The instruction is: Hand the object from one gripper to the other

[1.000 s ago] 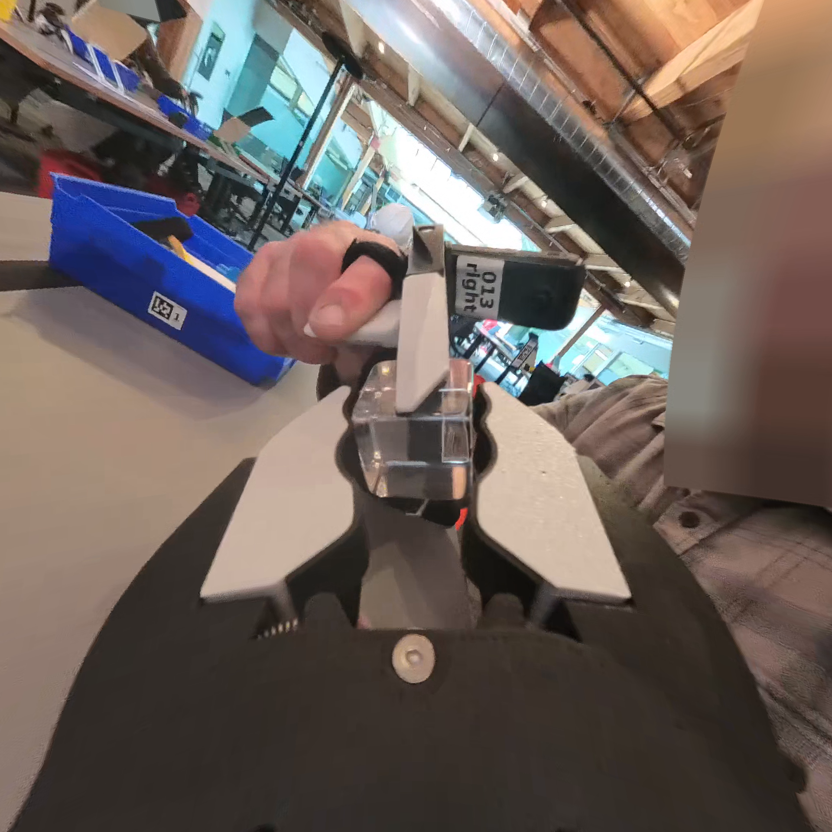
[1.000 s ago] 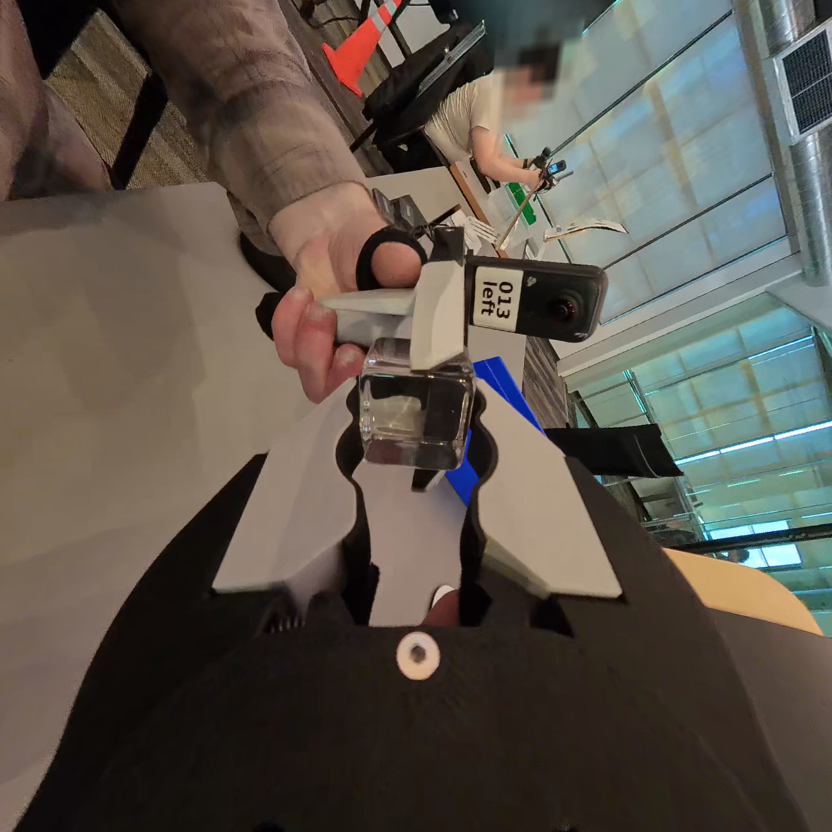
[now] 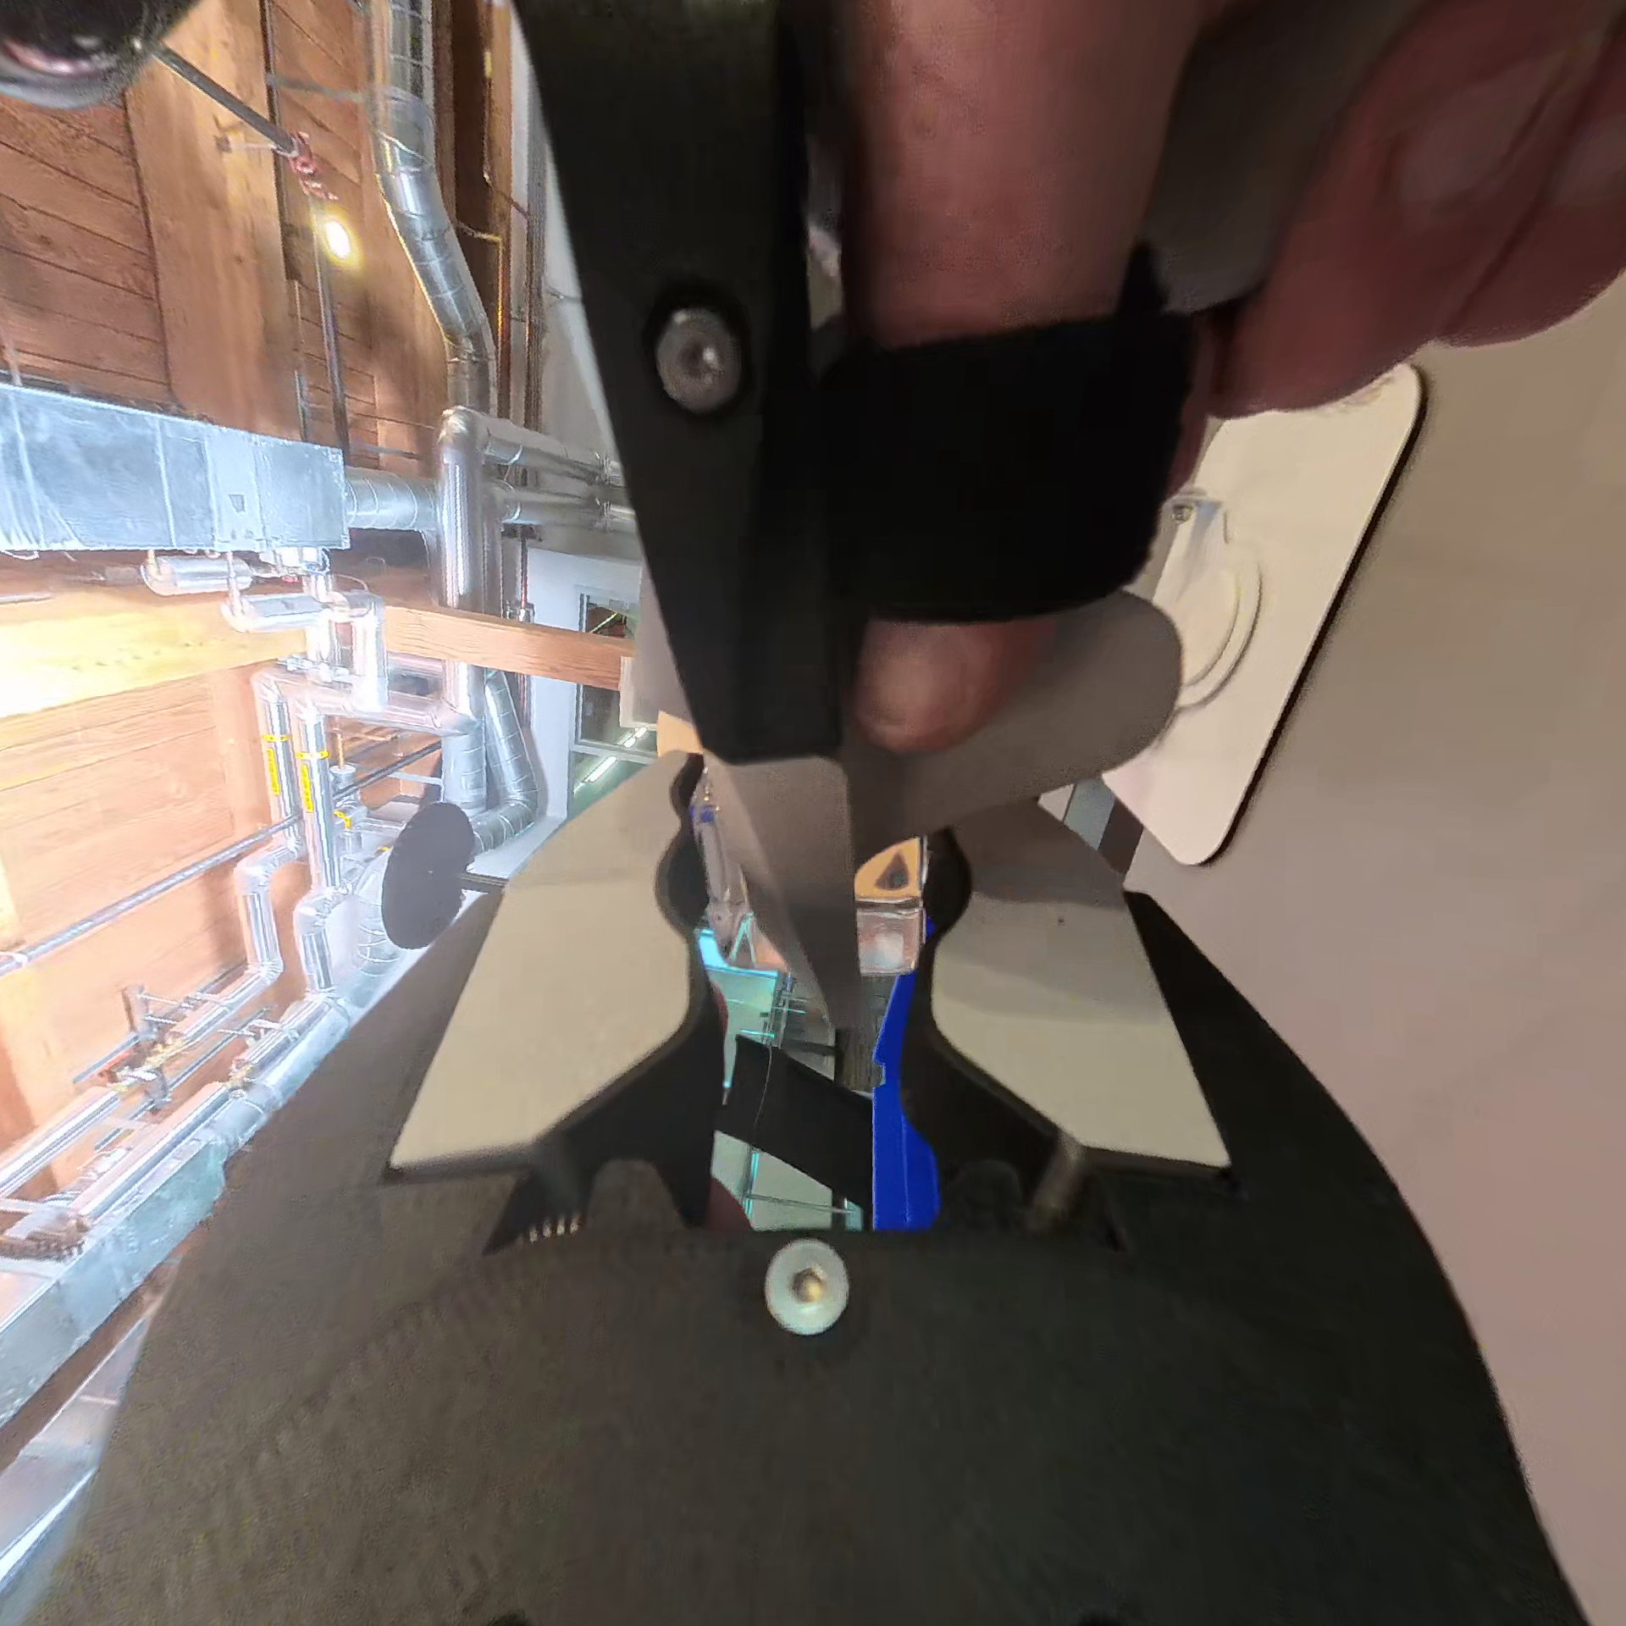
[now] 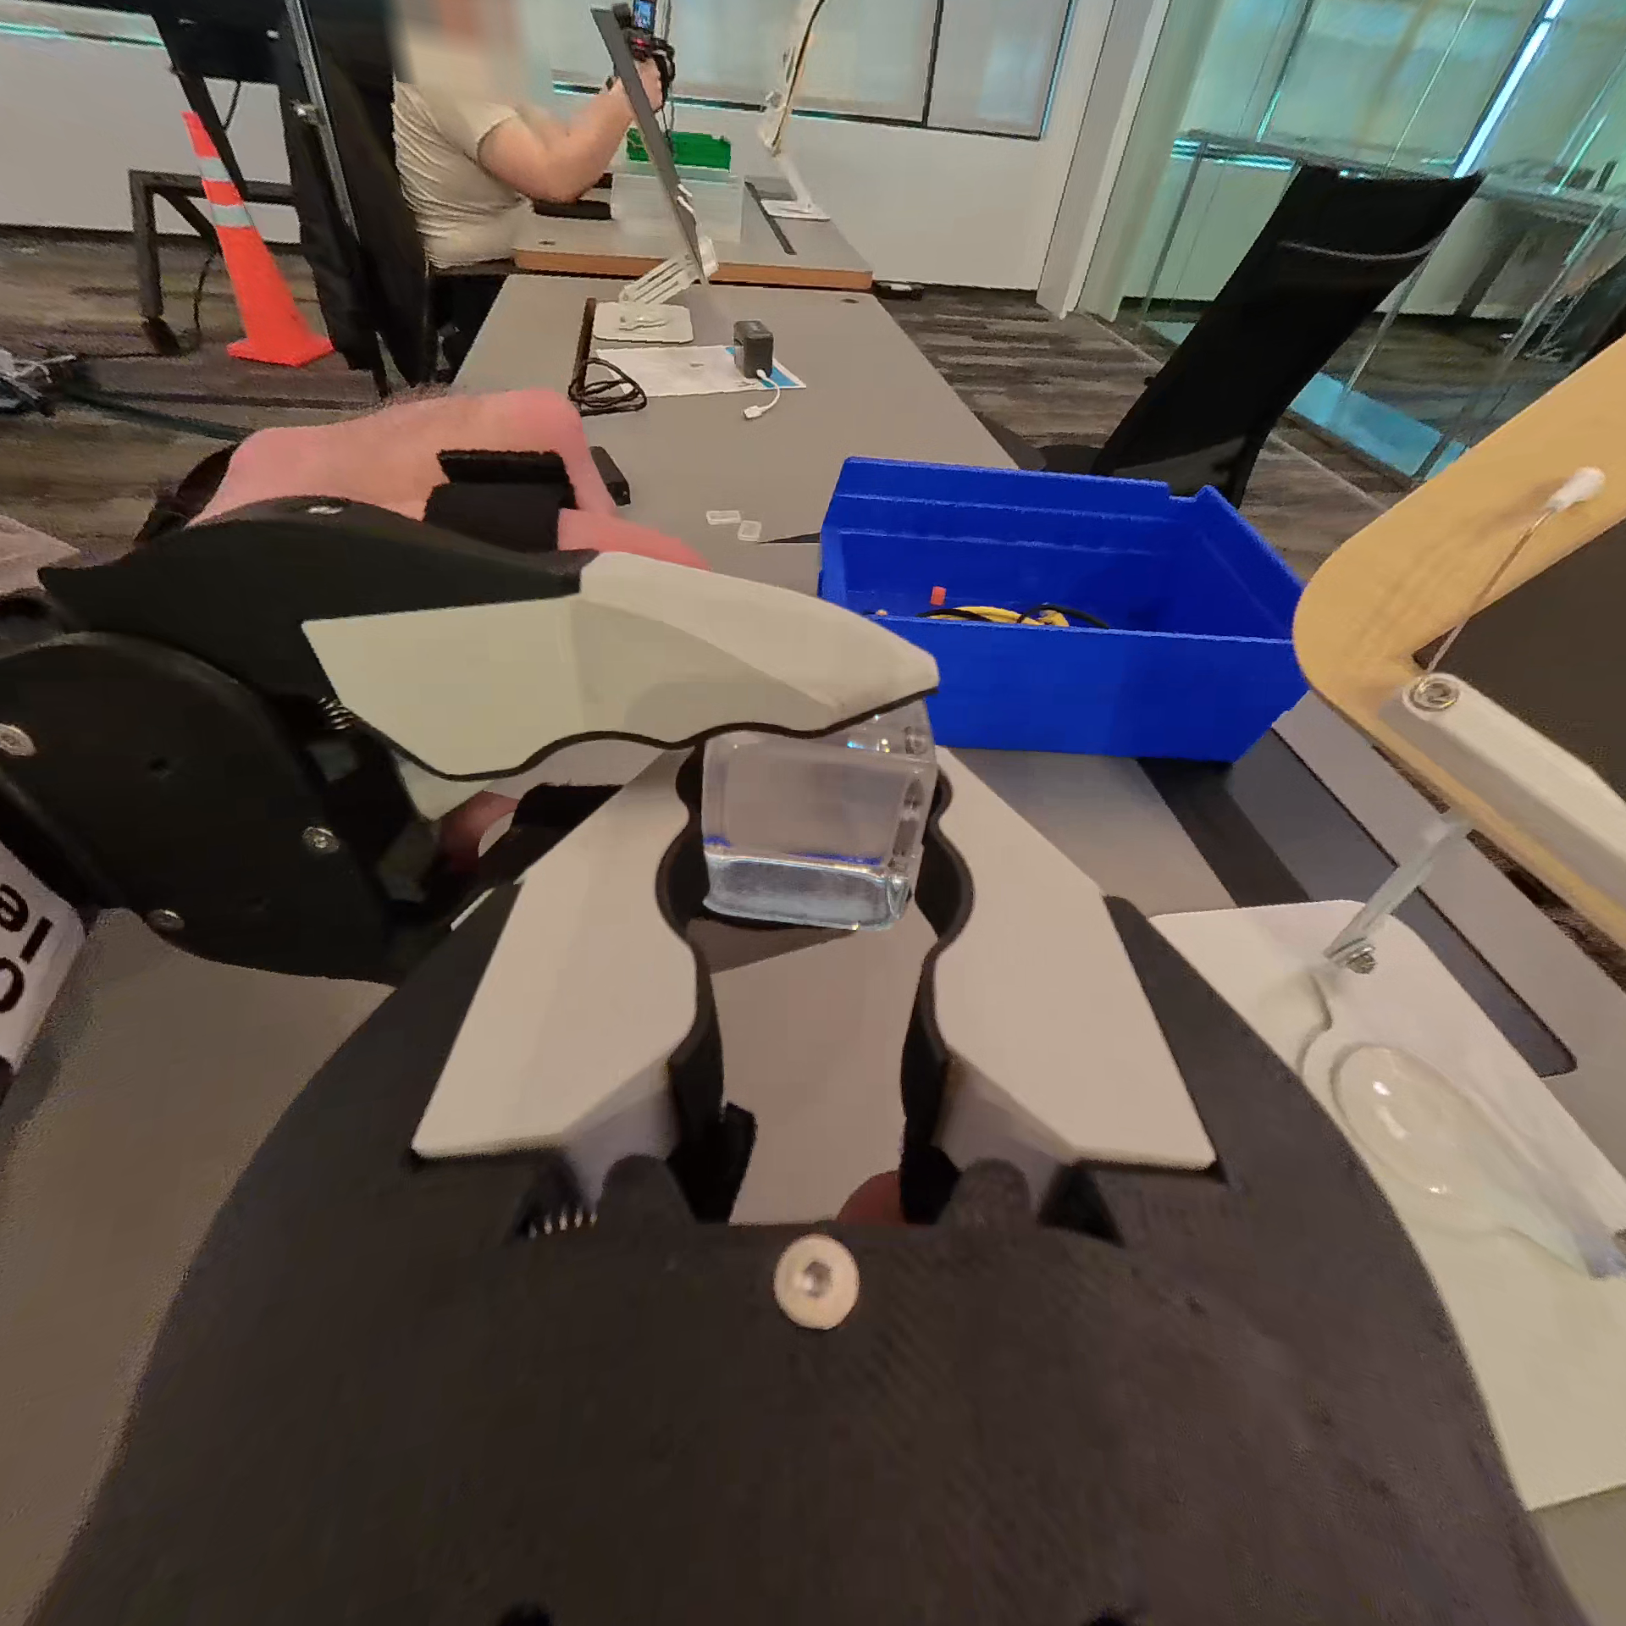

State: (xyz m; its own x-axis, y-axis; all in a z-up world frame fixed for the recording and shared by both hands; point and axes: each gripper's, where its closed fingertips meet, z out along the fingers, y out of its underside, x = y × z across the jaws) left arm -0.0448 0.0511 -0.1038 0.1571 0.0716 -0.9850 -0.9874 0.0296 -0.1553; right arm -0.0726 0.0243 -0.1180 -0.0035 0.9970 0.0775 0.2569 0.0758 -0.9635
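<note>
A clear cube point(image 4: 814, 827) sits between the fingers of my right gripper point(image 4: 814, 792), which is shut on its sides above the grey table point(image 4: 220, 1100). My left gripper comes in from the left, and its upper finger point(image 4: 616, 669) lies across the top of the cube; its lower finger is hidden beneath. In the left wrist view the cube point(image 3: 889, 937) sits between the fingers of my left gripper point(image 3: 809, 880), which is shut on it. The right gripper's finger point(image 3: 792, 845) crosses in front of it from above. A hand point(image 3: 1012, 220) holds that gripper.
A blue bin point(image 4: 1100, 695) with cables stands just beyond the cube. A white base plate with a clear dome point(image 4: 1408, 1100) and a wood-edged panel point(image 4: 1452, 572) are at the right. A person sits at a far table point(image 4: 686, 255), beside an orange cone point(image 4: 255, 273). The grippers are tip to tip, or close to it.
Both grippers have turned together with the cube still held between them. The right wrist view now looks level over the table and the left wrist view is rolled sideways towards the ceiling pipes.
</note>
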